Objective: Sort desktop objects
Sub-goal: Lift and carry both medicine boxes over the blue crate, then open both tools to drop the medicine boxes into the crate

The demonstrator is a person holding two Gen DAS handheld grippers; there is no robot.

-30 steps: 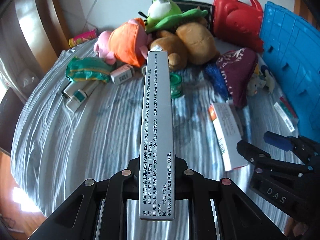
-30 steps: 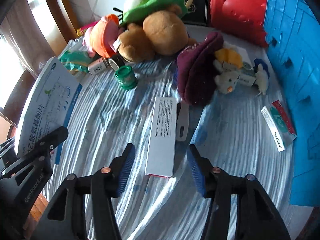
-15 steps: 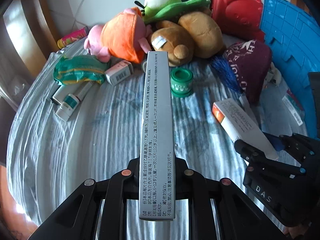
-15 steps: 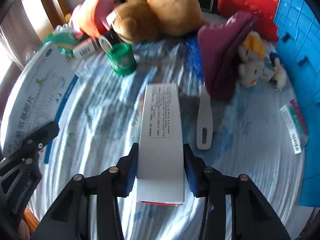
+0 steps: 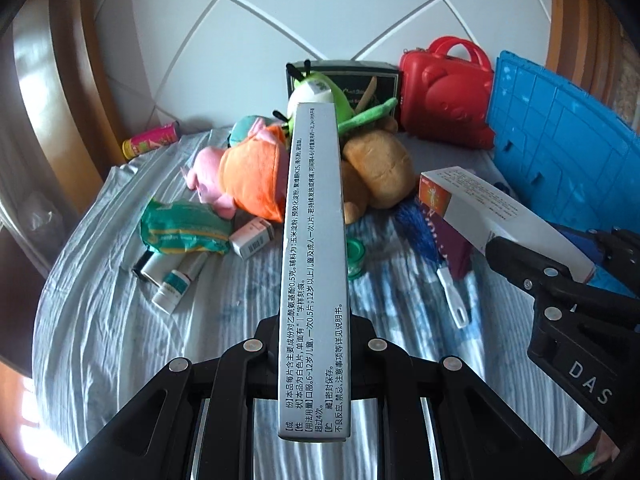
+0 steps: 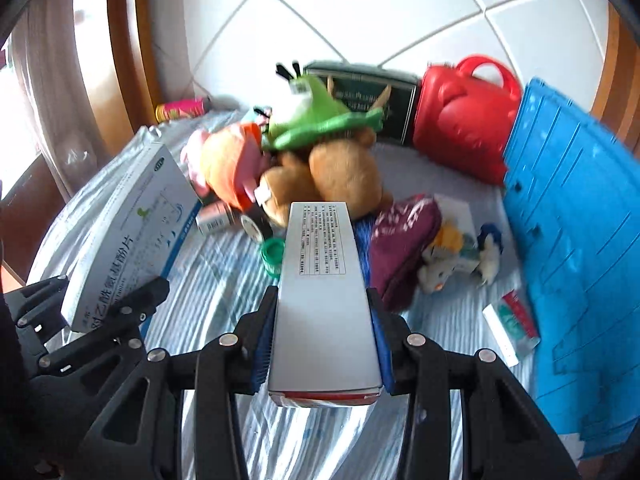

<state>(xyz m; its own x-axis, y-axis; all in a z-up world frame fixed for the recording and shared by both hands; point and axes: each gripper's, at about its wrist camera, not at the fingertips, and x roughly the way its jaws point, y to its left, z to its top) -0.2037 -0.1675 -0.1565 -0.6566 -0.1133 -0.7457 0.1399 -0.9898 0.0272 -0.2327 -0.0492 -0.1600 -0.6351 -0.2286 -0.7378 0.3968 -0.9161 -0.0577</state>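
Observation:
My left gripper (image 5: 314, 332) is shut on a long blue-and-white medicine box (image 5: 314, 264), seen edge-on with its grey printed side up; the right wrist view shows that box (image 6: 120, 240) at the left, held off the cloth. My right gripper (image 6: 322, 300) is shut on a white medicine box with an orange-red end (image 6: 324, 292), its blue pads (image 6: 262, 340) pressing both long sides. In the left wrist view this white box (image 5: 492, 208) hangs above the cloth at the right, in the right gripper (image 5: 568, 256).
Plush toys (image 5: 256, 176) are piled at the back of the striped cloth (image 5: 112, 320), before a red case (image 5: 444, 96) and a dark box. A blue crate (image 6: 580, 240) stands right. A green tape roll (image 6: 274, 256), purple pouch (image 6: 404, 240), brush (image 5: 452, 296), tubes (image 5: 176, 280) and packets lie about.
My right gripper closed on the white box that lay on the cloth and lifted it. Both grippers rose and tilted up with their boxes, so the wall now shows.

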